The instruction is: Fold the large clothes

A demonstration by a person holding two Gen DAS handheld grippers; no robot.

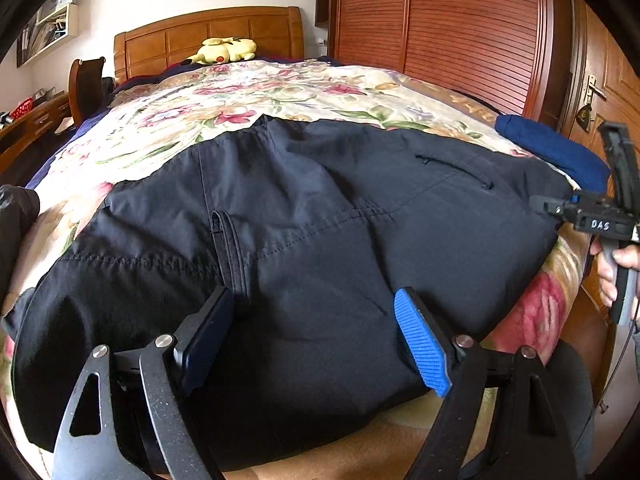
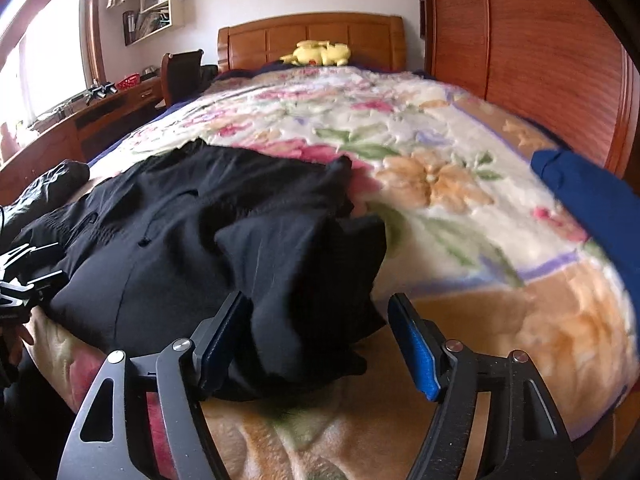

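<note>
Dark trousers (image 1: 320,208) lie spread across the near end of a bed covered by a floral blanket (image 1: 240,96). My left gripper (image 1: 314,294) hovers open just above the cloth beside a belt loop, and its pads grip nothing. In the right wrist view the trousers (image 2: 180,216) end in a bunched, raised fold at the bed's edge. My right gripper (image 2: 316,298) stands open around that fold; the blue pad (image 2: 416,344) is clear of the cloth. A hand holds the right gripper (image 1: 600,216) at the far right of the left wrist view. The left gripper (image 2: 24,276) shows at the left edge.
A folded blue garment (image 1: 552,152) (image 2: 592,200) lies on the bed's right side. A yellow plush toy (image 1: 226,50) rests by the headboard. A wooden wardrobe (image 1: 440,20) stands close along the right, a desk (image 2: 100,112) along the left. A black garment (image 2: 52,184) lies at the left.
</note>
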